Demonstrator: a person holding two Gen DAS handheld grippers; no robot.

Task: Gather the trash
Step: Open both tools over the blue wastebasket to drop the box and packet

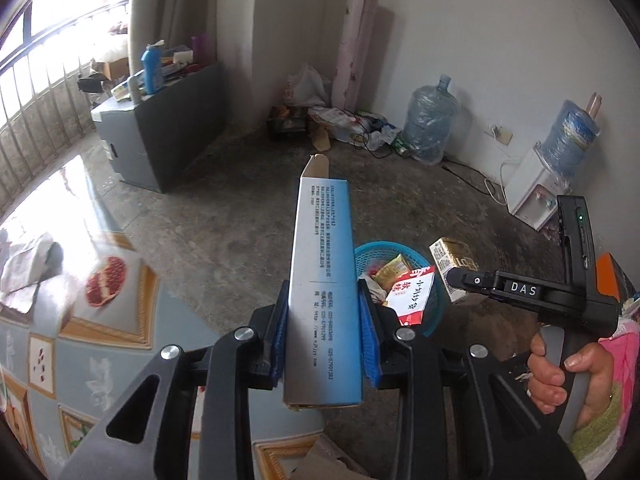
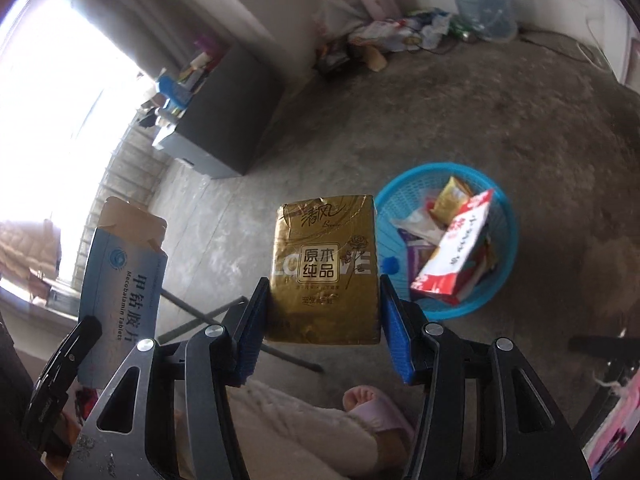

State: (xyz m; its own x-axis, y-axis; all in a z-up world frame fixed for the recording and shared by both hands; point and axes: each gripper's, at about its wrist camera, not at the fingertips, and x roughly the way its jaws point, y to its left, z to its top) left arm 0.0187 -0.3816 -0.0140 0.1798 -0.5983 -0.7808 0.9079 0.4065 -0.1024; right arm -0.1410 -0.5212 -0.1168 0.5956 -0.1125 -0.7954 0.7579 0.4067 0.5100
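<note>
A bare concrete floor (image 1: 248, 216) spreads to white walls, with a bright barred window on the left. The left tool (image 1: 324, 332) is clamped on a tall blue-and-white medicine box (image 1: 320, 280), its top flap open. The right tool (image 2: 324, 320) is clamped on a gold tissue pack (image 2: 326, 272). Both are held in the air near a blue plastic basket (image 2: 404, 196) on the floor (already holding a red-and-white packet (image 2: 456, 252) and wrappers). A patterned tabletop (image 1: 80, 344) lies lower left; a grey cabinet (image 1: 160, 136) and water jugs (image 1: 430, 124) stand along the walls.
</note>
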